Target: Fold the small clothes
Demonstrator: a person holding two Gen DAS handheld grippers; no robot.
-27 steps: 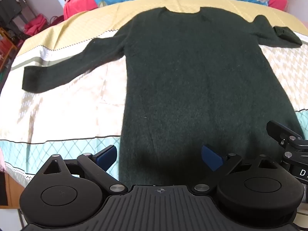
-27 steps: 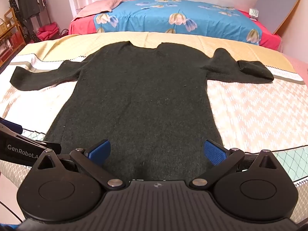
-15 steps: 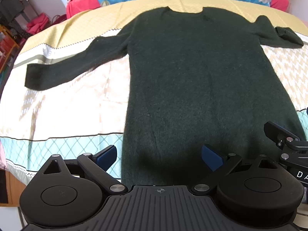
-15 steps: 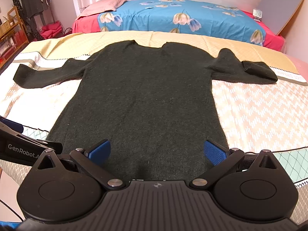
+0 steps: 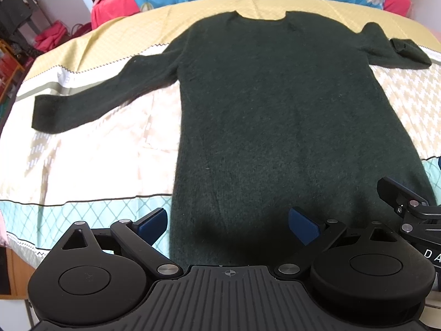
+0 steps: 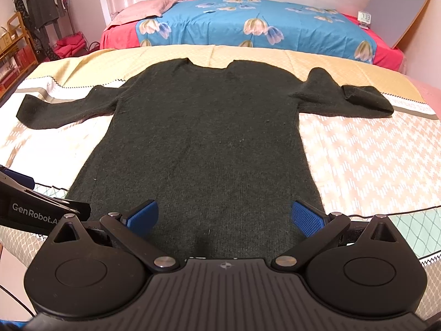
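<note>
A dark green long-sleeved sweater (image 5: 275, 115) lies flat, front up, on the patterned bed cover, neck at the far end; it also shows in the right wrist view (image 6: 204, 143). Its left sleeve (image 5: 91, 102) stretches out straight. Its right sleeve (image 6: 355, 99) has the cuff folded back on itself. My left gripper (image 5: 228, 224) is open and empty above the hem's left part. My right gripper (image 6: 224, 216) is open and empty above the hem's middle. The hem's near edge is hidden behind the gripper bodies.
The bed cover (image 6: 366, 160) ends close in front of me. A second bed with a blue flowered sheet (image 6: 248, 22) and a pink pillow (image 6: 143, 9) stands behind. A grey board (image 6: 399, 8) leans at the far right. Shelves and hanging clothes (image 6: 30, 27) are at the left.
Both grippers have drifted slightly to the left, so the sweater sits a little further right in each view. Both stay open and empty. The sweater has not moved.
</note>
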